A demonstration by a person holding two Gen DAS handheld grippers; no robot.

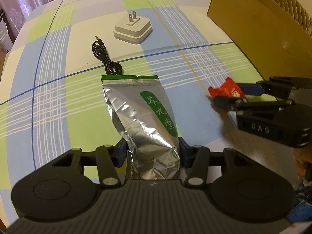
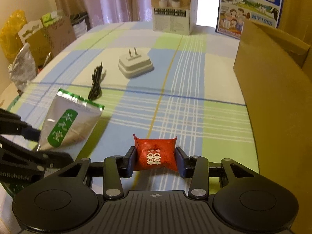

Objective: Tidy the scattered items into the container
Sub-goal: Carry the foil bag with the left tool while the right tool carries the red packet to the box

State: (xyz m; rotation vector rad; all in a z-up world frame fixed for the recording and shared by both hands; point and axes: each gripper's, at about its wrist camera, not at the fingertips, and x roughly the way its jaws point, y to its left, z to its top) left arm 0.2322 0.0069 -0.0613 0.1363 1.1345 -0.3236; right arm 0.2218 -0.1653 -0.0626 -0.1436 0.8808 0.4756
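left wrist view: left gripper [image 1: 153, 154] jaws clamped on the near end of the silver foil pouch [image 1: 144, 117], which points away over the checked worktop [image 1: 58, 97]. beyond its far edge a coiled black cable [image 1: 105, 58], then a white plug adapter [image 1: 132, 30], prongs up. cardboard box [image 1: 263, 35] far right. right gripper [image 1: 232, 95] at right edge holds the red packet [image 1: 224, 90].

right wrist view: right gripper [image 2: 156, 159] jaws pinch the red packet [image 2: 156, 153] from both sides, above the worktop [image 2: 195, 107]. pouch [image 2: 68, 120] near left in the left gripper [image 2: 41, 142]. cable [image 2: 96, 83] and adapter [image 2: 135, 65] further off, box [image 2: 273, 74] right.

Pale curtains [image 2: 117, 2] behind a plaid-clothed table [image 2: 195, 101].
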